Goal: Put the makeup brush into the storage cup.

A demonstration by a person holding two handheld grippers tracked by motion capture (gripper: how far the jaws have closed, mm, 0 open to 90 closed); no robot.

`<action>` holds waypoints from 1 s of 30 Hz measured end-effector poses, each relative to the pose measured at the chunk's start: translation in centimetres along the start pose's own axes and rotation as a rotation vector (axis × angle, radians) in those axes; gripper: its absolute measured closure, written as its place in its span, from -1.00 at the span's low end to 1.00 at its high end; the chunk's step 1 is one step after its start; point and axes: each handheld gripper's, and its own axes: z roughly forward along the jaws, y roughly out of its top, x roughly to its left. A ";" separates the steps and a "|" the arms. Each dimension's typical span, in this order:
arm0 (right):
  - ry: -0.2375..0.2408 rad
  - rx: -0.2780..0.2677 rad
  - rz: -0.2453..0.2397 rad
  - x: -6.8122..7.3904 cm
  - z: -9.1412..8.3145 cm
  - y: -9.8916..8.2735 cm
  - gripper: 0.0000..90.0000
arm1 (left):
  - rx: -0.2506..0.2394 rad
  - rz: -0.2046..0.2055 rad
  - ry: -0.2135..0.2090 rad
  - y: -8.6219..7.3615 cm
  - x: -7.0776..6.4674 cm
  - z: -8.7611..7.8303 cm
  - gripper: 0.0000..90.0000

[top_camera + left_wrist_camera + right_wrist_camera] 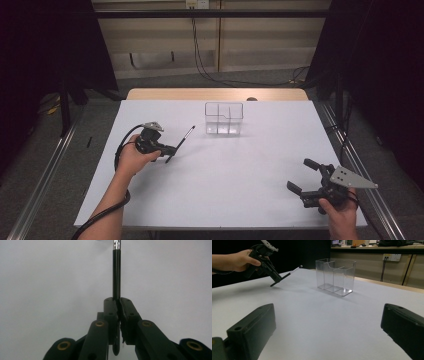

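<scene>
My left gripper [172, 149] is shut on a thin black pen [187, 136] with a silver end, over the left part of the white table [225, 190]. The pen [116, 272] runs straight out past the closed pads [110, 308]. In the right gripper view the pen [292, 271] slants, with its lower end close to the table and its silver tip toward a clear two-compartment container [335, 276]. That container [224, 119] stands upright at the middle back, apart from the pen. My right gripper [302, 176] stands open near the front right corner, with nothing between its fingers [252, 330].
The wooden far edge of the table [215, 94] lies behind the container. Metal rails [350, 155] run along both sides on the floor. Cables [205, 70] hang down the back wall. A black cable [107, 212] trails from my left gripper along the forearm.
</scene>
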 end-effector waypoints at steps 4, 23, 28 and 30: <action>-0.001 0.001 -0.004 0.0 0.0 0.0 -1.00 | -0.069 -0.016 0.004 -0.6 -0.2 -0.3 0.87; -0.001 0.005 0.000 0.1 0.1 0.0 -1.00 | -0.332 -0.044 -0.059 -1.8 -1.9 -0.9 0.87; 0.001 0.007 0.002 0.1 0.2 0.0 -1.00 | -0.361 -0.047 -0.068 -1.9 -2.3 -0.8 0.87; 0.001 0.009 0.003 0.1 0.2 0.0 -1.00 | -0.379 -0.048 -0.073 -2.0 -2.5 -0.7 0.87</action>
